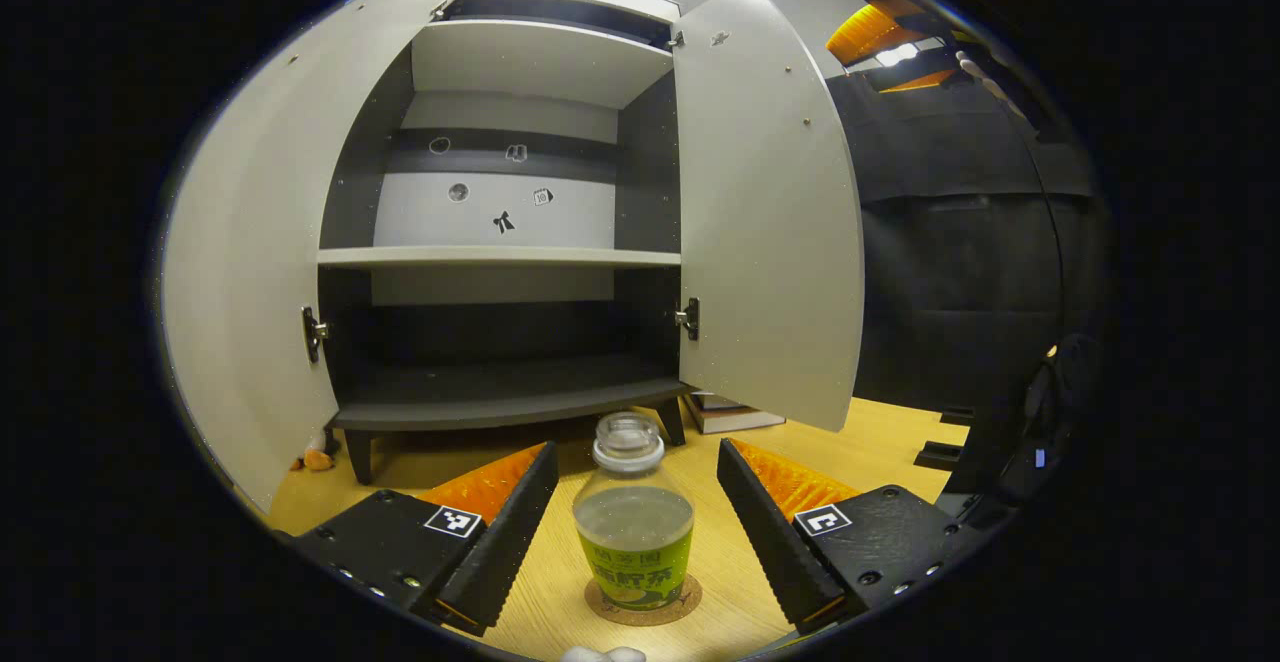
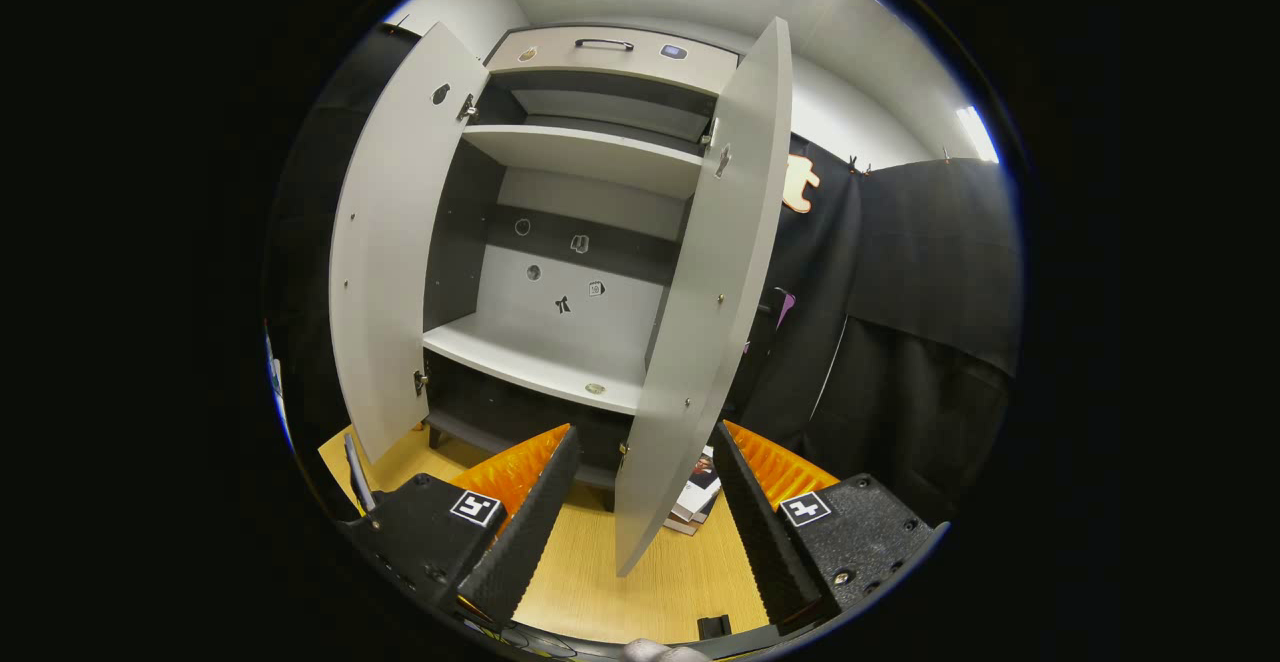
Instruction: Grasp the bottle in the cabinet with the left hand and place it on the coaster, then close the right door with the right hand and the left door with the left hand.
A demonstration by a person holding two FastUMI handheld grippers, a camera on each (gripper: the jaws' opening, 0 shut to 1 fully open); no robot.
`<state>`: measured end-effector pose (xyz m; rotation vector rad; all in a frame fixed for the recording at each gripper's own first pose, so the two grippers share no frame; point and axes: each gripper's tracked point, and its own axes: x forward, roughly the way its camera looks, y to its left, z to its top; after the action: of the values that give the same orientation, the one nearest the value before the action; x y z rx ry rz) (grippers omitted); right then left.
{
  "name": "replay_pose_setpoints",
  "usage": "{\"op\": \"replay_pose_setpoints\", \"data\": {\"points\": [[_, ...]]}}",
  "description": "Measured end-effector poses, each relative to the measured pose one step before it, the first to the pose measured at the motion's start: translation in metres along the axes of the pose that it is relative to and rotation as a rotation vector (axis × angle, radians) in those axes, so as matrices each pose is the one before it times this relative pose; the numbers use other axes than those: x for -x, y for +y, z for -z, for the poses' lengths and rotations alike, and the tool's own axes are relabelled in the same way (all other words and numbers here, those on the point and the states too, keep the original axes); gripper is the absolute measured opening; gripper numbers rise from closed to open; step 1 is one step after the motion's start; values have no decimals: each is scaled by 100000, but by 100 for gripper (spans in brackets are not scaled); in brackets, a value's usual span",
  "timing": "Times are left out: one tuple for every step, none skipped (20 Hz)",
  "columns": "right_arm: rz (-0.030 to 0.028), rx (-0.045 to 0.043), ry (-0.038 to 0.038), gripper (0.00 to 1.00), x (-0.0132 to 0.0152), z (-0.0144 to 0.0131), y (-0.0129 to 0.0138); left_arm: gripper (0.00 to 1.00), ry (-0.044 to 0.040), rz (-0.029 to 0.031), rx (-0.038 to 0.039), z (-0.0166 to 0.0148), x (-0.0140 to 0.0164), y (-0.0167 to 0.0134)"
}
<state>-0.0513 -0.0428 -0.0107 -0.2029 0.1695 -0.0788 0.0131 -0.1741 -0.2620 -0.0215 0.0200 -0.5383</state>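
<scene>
One bottle (image 1: 633, 517), clear with a green label and no cap, stands upright on the single round coaster (image 1: 642, 604) on the wooden surface (image 1: 880, 442). The left gripper (image 1: 634, 532) fingers stand released either side of it. Two cabinet doors hang open; the right gripper (image 2: 640, 522) is spread before the right door (image 2: 700, 342).
</scene>
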Motion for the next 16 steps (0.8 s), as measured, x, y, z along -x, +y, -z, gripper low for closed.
{"op": "replay_pose_setpoints", "data": {"points": [[-276,-322,-638,84,-94,-122,41,98,-1098,182,-182,-1372,56,-67],[-667,-220,-594,84,-55,-154,231,97,-1483,-1508,-1826,-1616,102,408],[-869,0,-402,84,-113,-33,232,97,-250,-1341,-1515,-1628,7,527],[-876,55,-494,84,-61,-104,258,98,-79,-1578,231,-1584,83,440],[-771,-303,-1093,84,-96,-264,261,96,788,-667,2273,-1588,282,286],[-989,-586,-1215,84,-151,-339,328,97,899,47,2704,-1448,383,23],[-1253,-776,-1278,84,-210,-244,402,97,55,-1433,2149,-1759,477,167],[-1290,-885,-1332,84,-166,-318,408,96,-851,-2820,762,-1715,654,629],[-1399,-742,-985,84,-198,-252,375,97,-842,-3897,-360,-1668,657,1078],[-1393,-937,-1184,84,-212,-323,345,96,-777,-3894,-879,-1573,807,1068],[-1248,-1022,-1107,84,-146,-373,212,96,349,-4601,-1773,-1001,816,1245],[-911,-863,-1289,84,-243,-464,136,96,80,-3876,-2028,-867,869,1252],[-541,-524,-955,84,-241,-334,-62,96,311,-4077,-1706,-832,1090,1358],[29,-436,-799,84,-282,-404,-219,96,-361,-2704,-406,-706,1090,1163],[287,-735,-728,84,-249,-406,-317,98,-616,-1796,455,-665,1122,1008],[465,-795,-739,84,-178,-475,-391,96,-349,-1951,615,-579,888,973]]}}
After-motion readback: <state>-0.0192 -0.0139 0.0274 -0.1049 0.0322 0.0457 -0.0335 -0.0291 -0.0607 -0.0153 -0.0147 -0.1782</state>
